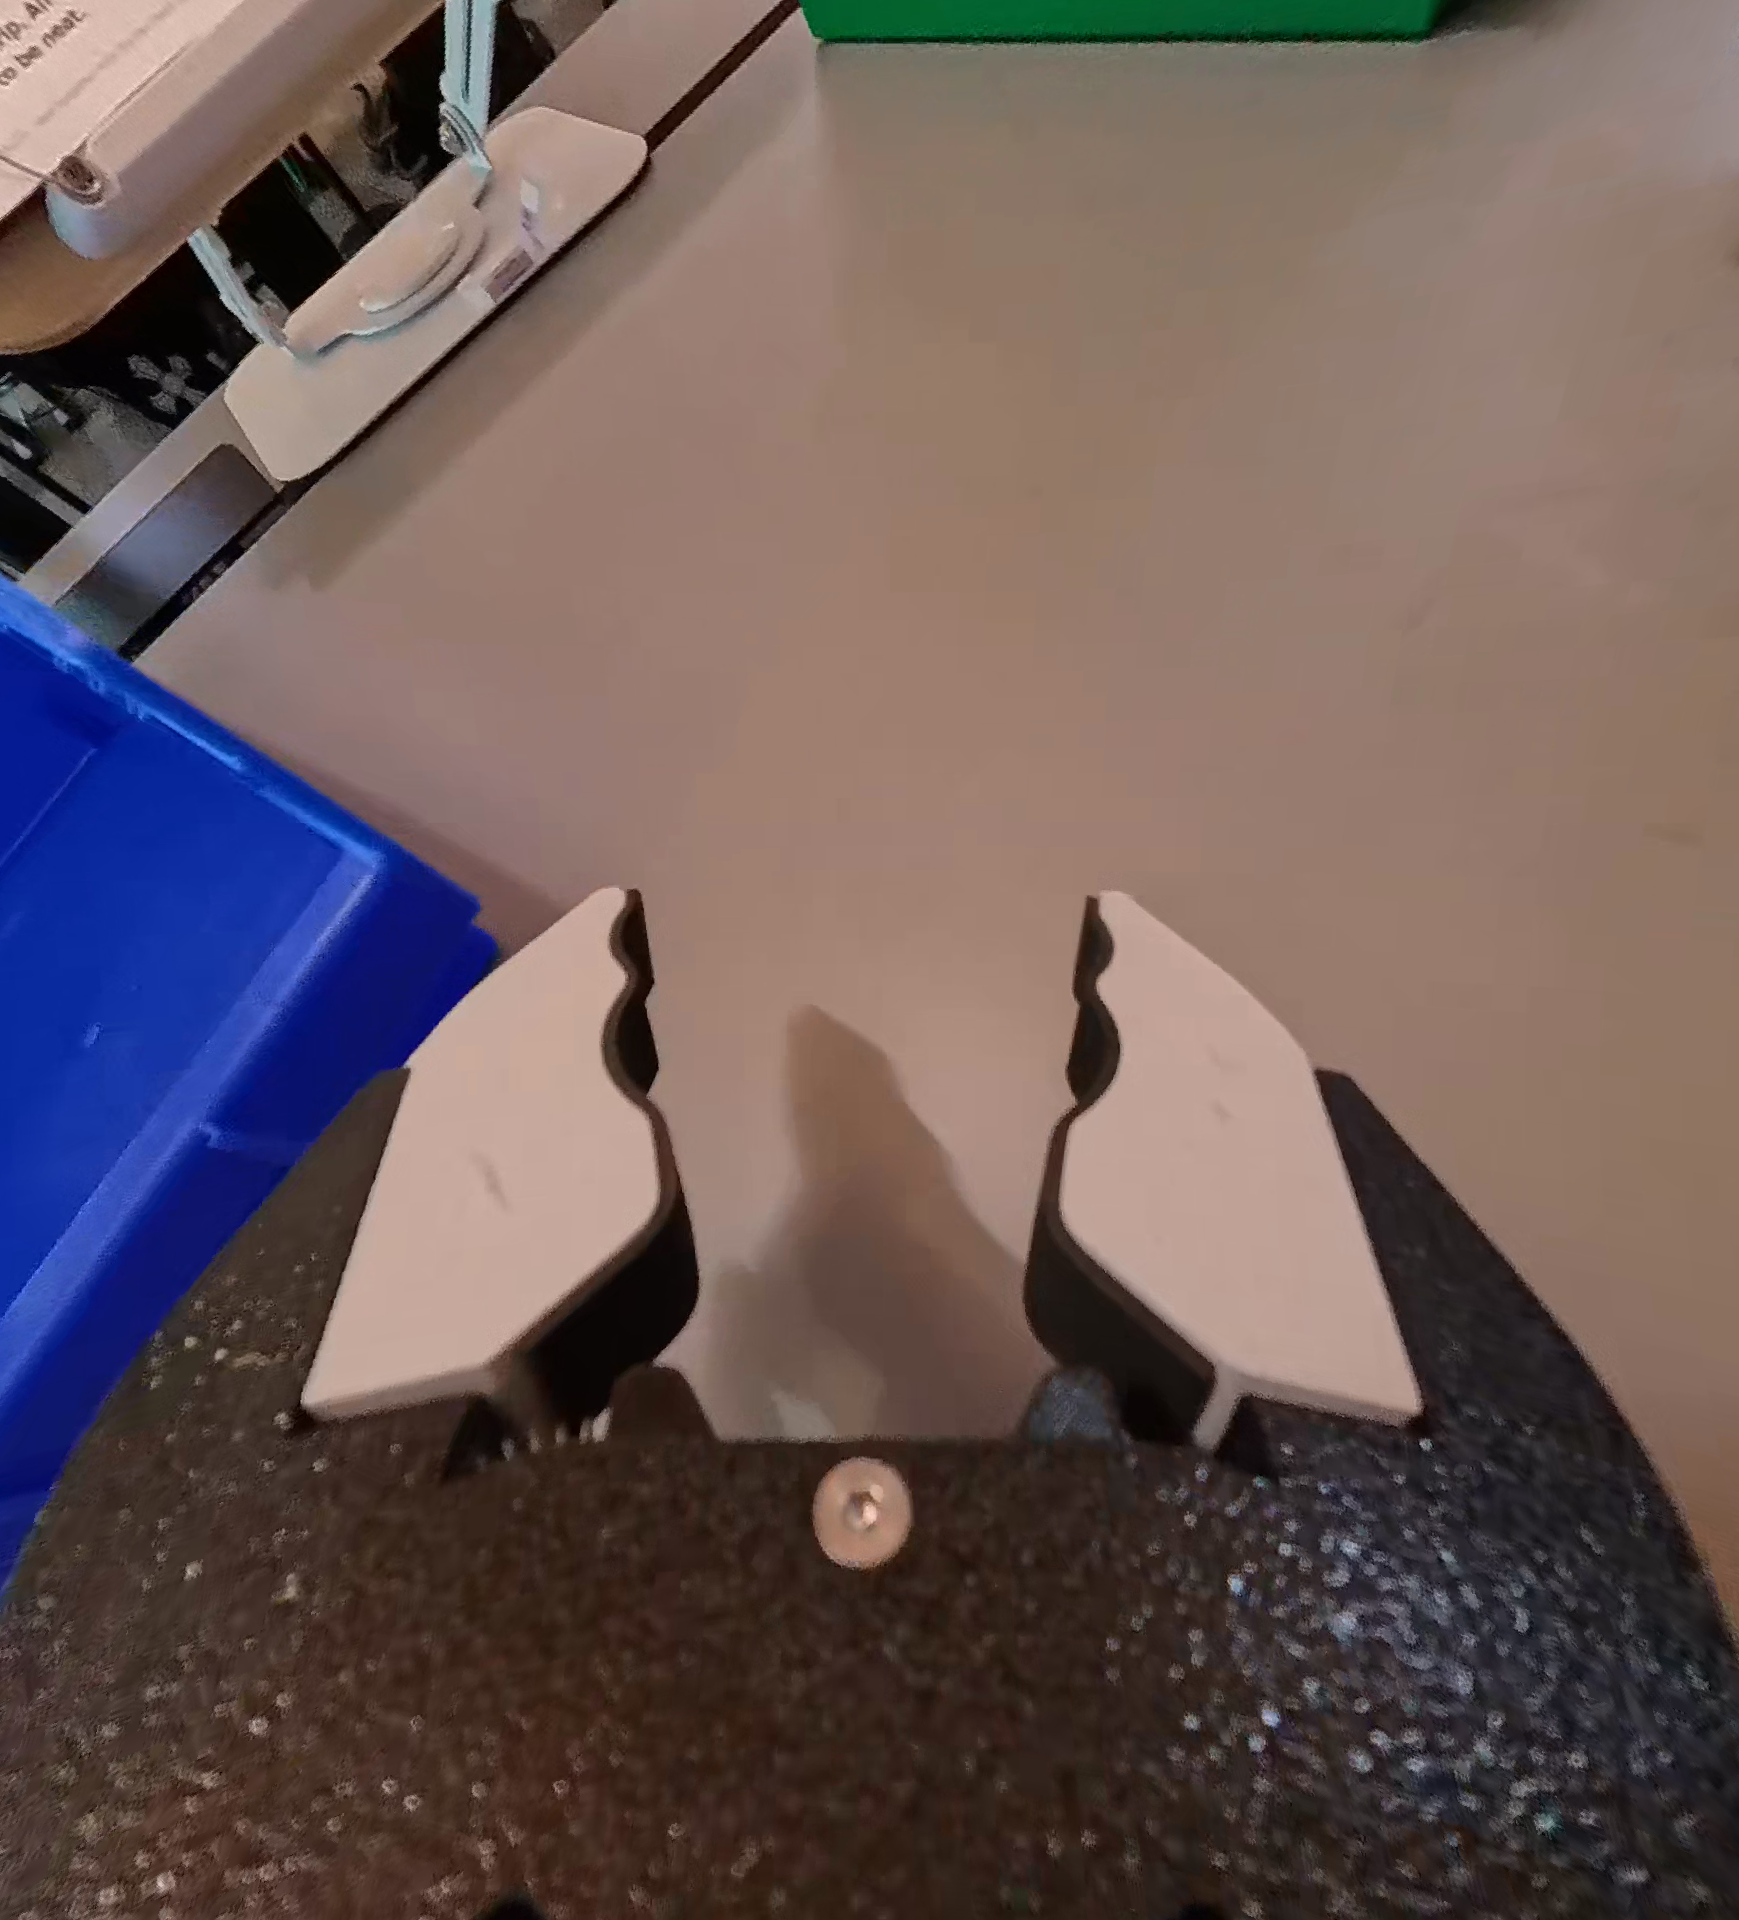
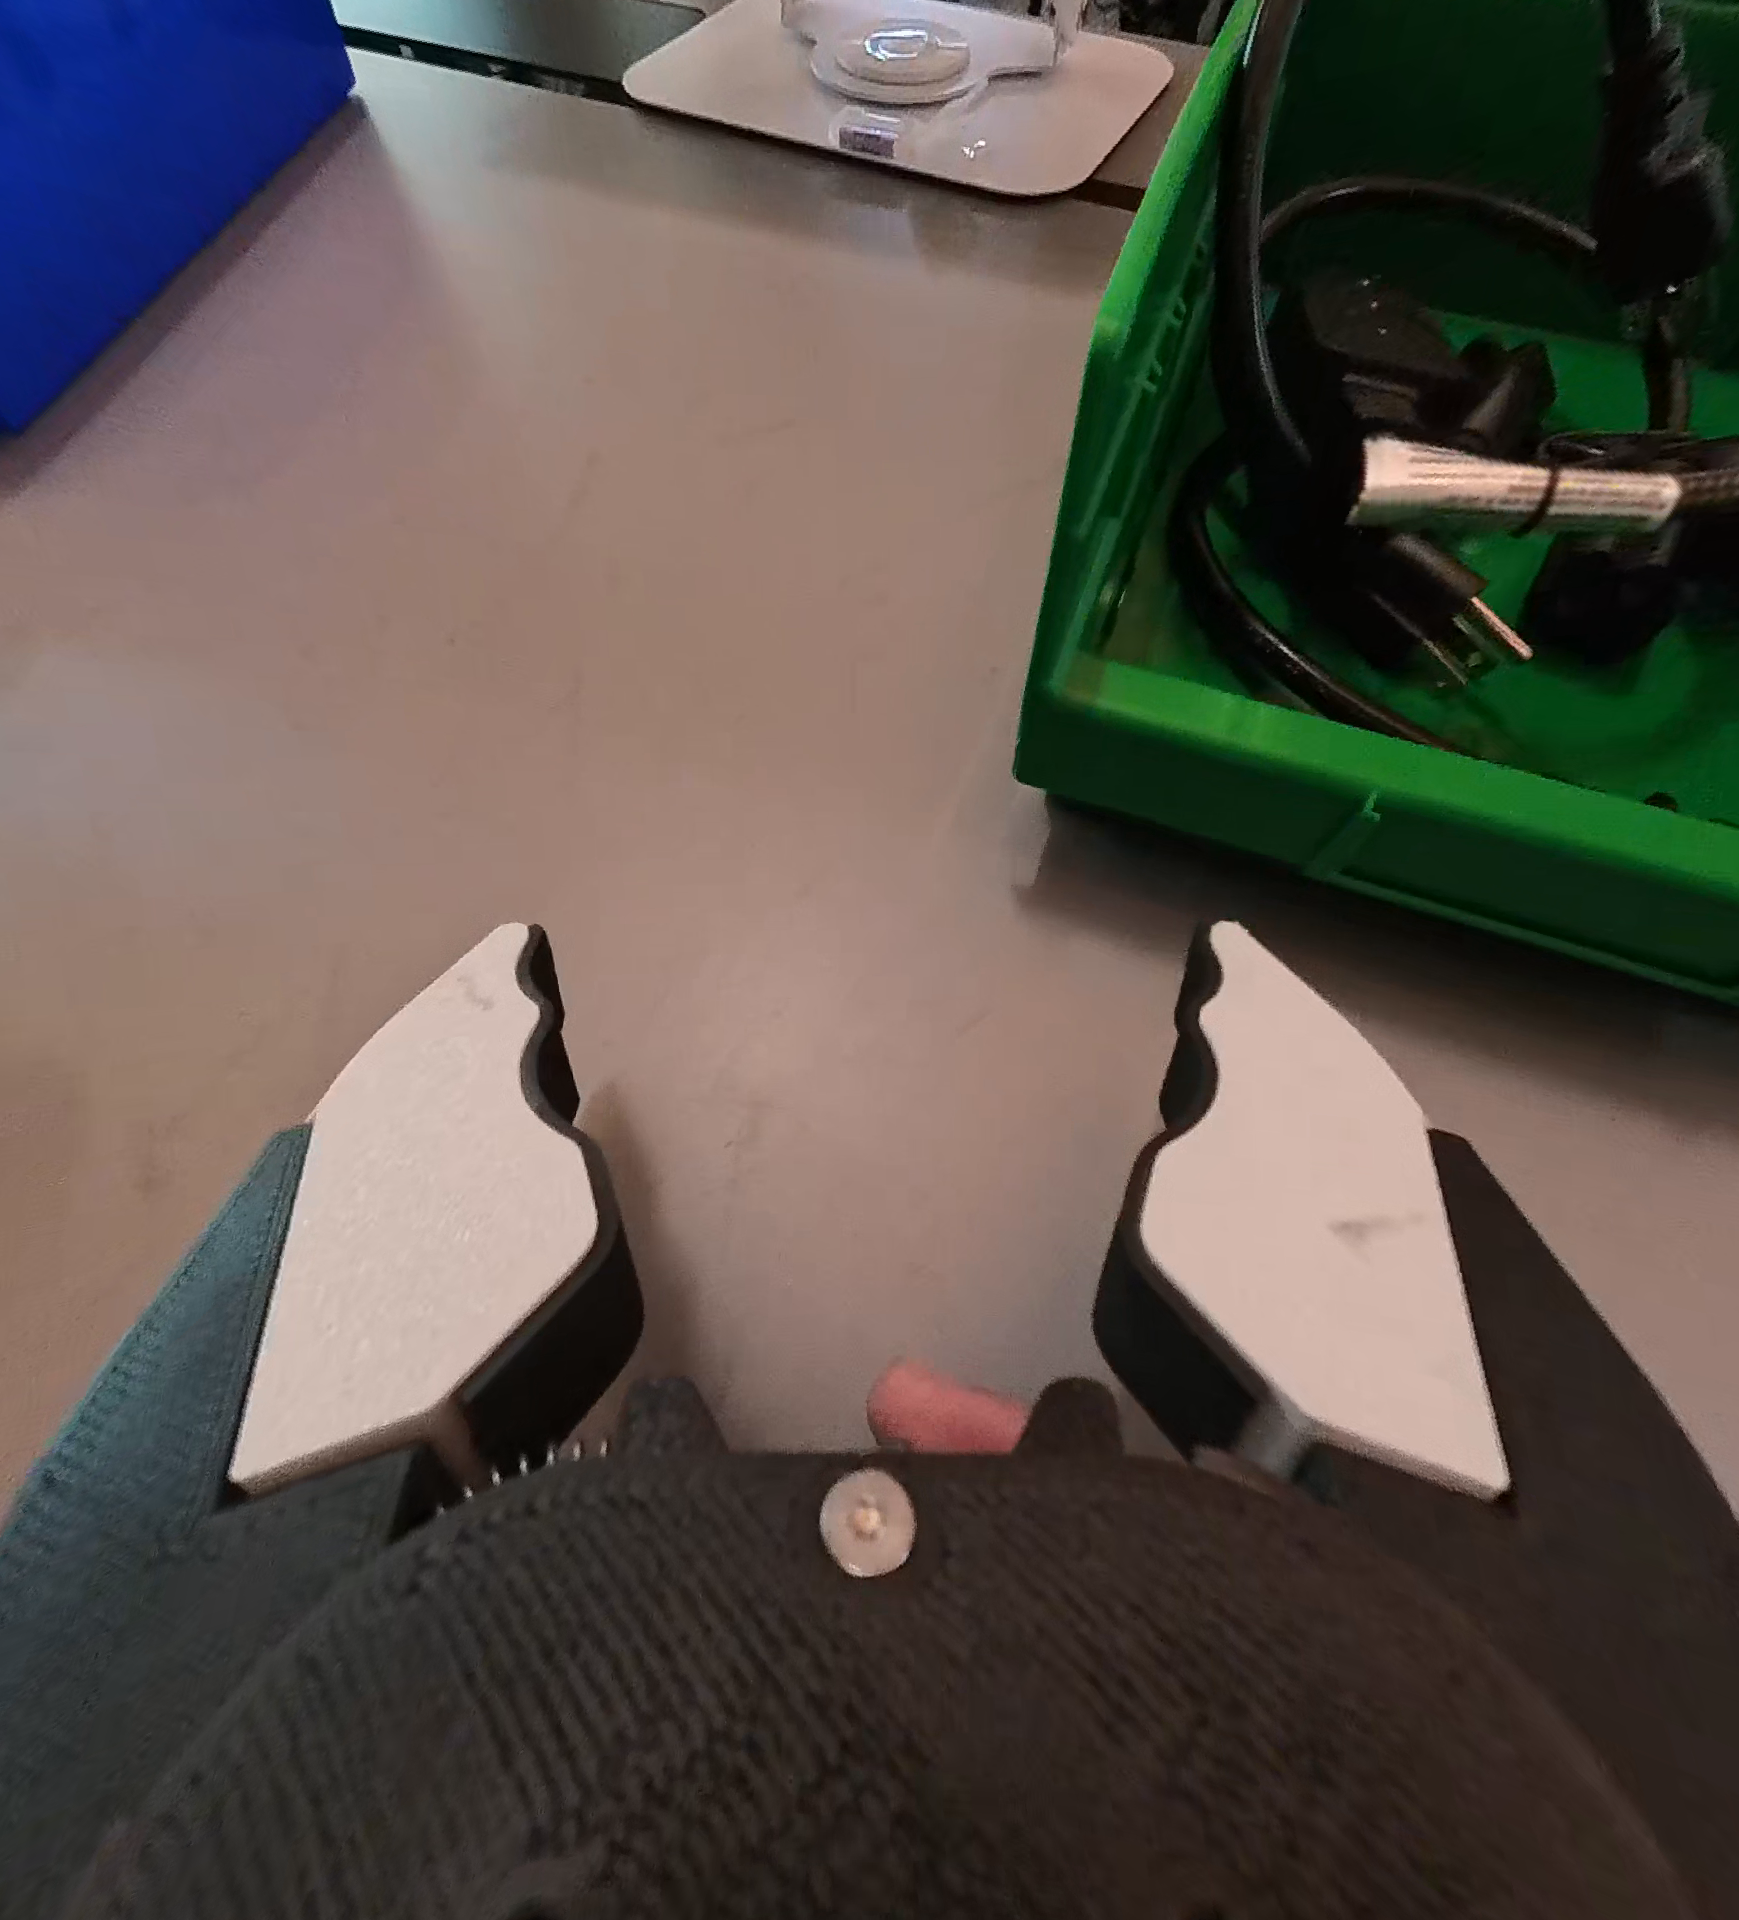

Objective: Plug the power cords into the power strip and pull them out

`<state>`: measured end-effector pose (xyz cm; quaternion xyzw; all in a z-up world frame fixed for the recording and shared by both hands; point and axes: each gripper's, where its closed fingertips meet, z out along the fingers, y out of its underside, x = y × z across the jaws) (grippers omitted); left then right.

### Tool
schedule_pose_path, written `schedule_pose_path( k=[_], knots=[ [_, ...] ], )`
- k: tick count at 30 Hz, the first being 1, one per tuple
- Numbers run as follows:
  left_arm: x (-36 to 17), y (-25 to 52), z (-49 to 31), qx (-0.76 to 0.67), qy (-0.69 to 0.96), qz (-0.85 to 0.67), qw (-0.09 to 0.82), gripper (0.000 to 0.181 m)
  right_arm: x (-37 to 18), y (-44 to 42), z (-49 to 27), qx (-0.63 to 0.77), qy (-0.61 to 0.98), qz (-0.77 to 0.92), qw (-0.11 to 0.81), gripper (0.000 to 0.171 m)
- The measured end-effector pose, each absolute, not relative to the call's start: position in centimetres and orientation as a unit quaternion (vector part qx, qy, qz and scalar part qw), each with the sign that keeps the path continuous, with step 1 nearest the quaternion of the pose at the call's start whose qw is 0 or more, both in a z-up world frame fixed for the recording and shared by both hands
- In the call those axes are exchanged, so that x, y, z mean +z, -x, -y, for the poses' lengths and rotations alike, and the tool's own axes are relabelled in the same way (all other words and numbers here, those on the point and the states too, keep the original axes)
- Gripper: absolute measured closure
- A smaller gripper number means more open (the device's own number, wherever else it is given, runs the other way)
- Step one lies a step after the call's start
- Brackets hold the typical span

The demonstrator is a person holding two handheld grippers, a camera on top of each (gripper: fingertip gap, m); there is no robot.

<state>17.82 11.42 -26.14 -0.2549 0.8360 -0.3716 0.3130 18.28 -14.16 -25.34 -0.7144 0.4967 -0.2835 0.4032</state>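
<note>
Several black power cords point(image 2: 1364, 416) lie tangled in a green bin point(image 2: 1364, 821) at the right of the right wrist view; one three-prong plug point(image 2: 1457, 629) and a cord end in a silver sleeve point(image 2: 1509, 486) show on top. My right gripper point(image 2: 870, 935) is open and empty over the grey table, left of and nearer than the bin. My left gripper point(image 1: 865, 904) is open and empty over bare table, just right of a blue bin point(image 1: 117, 987). No power strip is in view.
The blue bin also shows at the far left in the right wrist view point(image 2: 86, 208). The green bin's edge point(image 1: 1114, 16) is at the top of the left wrist view. A flat grey stand base point(image 2: 896, 104) sits at the table's far edge; it also shows in the left wrist view point(image 1: 449, 281). The right tips stand about 15 centimetres off the three-prong plug point(image 2: 1457, 629).
</note>
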Motion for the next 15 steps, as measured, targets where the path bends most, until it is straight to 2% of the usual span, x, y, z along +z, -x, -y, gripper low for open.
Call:
schedule_pose_path(
  k=[5, 11, 15],
  knots=[
    [-26.2, -17.8, -9.9, -0.371, 0.260, -0.839, 0.303, 0.103, -25.7, -18.5, 14.5, -0.272, 0.710, -0.512, 0.400, 0.060],
    [-23.2, -16.7, -1.6, -0.462, 0.281, -0.817, 0.199, 0.100, -27.2, -18.4, 13.7, -0.214, 0.735, -0.515, 0.385, 0.058],
    [-19.4, -19.1, 4.3, -0.487, 0.315, -0.802, 0.141, 0.097, -26.7, -18.4, 13.7, -0.202, 0.728, -0.513, 0.408, 0.059]
  ],
)
